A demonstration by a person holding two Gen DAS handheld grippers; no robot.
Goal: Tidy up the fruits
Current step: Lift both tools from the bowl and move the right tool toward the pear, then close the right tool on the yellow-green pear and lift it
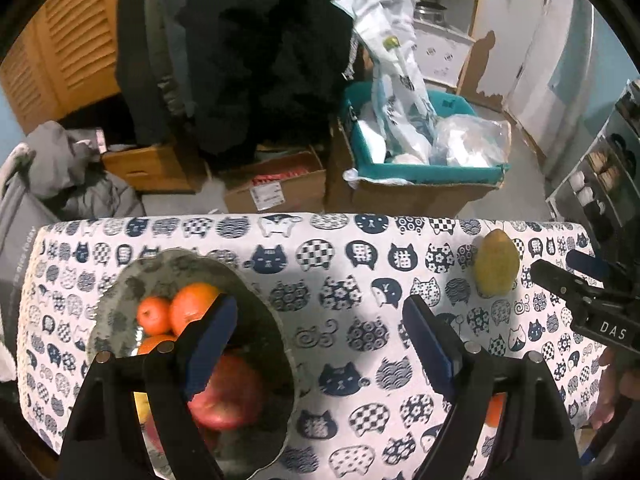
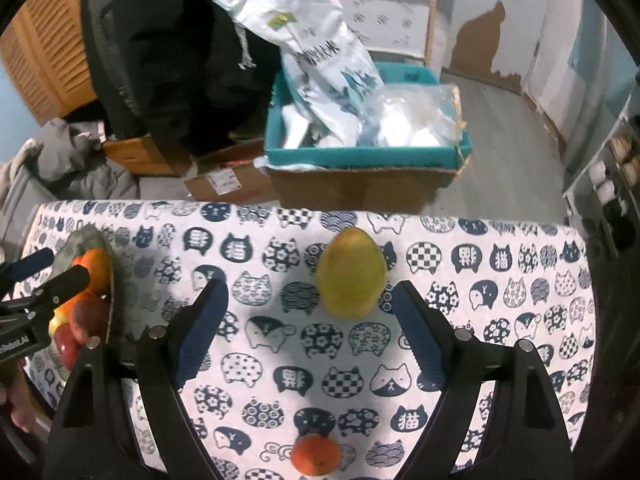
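A grey patterned bowl (image 1: 248, 280) on the cat-print cloth holds oranges (image 1: 192, 308) and a red apple (image 1: 228, 392). My left gripper (image 1: 320, 344) hangs open above the cloth, its left finger over the bowl, nothing between the jaws. A yellow-green pear (image 2: 352, 276) stands upright near the table's far edge, just beyond my open right gripper (image 2: 310, 334), which holds nothing. A small orange (image 2: 316, 456) lies on the cloth near the front, below the right gripper. The pear (image 1: 496, 264) and the right gripper's tip (image 1: 560, 280) also show in the left wrist view.
The table (image 2: 520, 280) is covered by a white cloth with blue cat prints. Behind it on the floor are cardboard boxes (image 1: 280, 188), a teal bin (image 1: 424, 168) with plastic bags, dark hanging clothes and a wooden cabinet. A shelf stands at the right.
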